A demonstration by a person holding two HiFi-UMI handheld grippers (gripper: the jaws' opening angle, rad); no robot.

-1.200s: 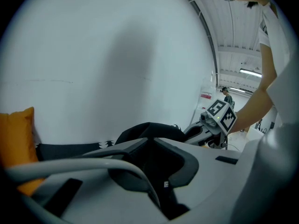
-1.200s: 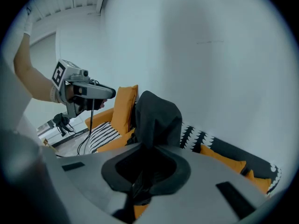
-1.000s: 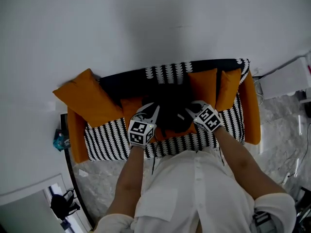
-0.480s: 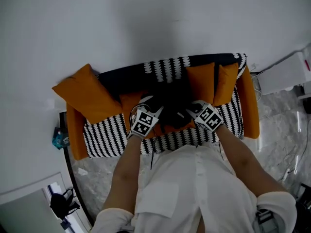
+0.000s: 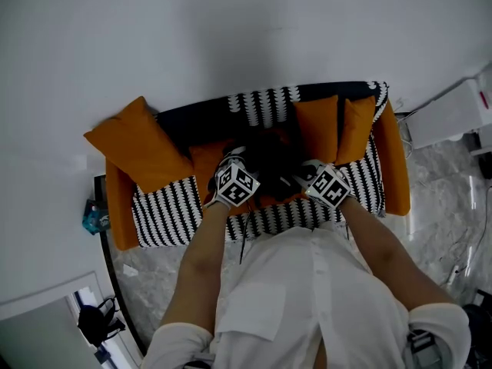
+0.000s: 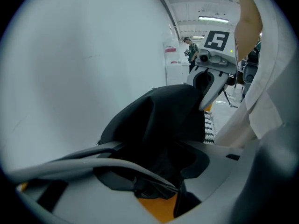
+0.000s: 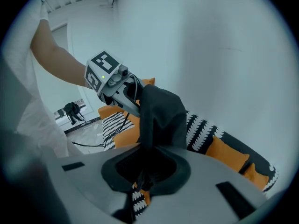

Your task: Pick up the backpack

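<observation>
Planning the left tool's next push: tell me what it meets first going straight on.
Most likely the black fabric backpack: the left tool, whose jaws have just been opening, points into it, with black fabric between them.

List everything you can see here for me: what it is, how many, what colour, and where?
backpack: one, black, middle of the sofa seat.
sofa: one, black-and-white pattern with orange sides, against the white wall.
cushions: at least four, orange, one large at the sofa's left end, one left of the backpack, two at the right.
box: one, white, right of the sofa.
small object: one, teal, left of the sofa; too small to identify.
bag: one, black, lower left of the head view.
shirt: one, white, on the person.
left gripper: one, white with marker cube; jaws have just been opening, backpack fabric between them, not pinched.
right gripper: one, white with marker cube; shut on backpack fabric.
</observation>
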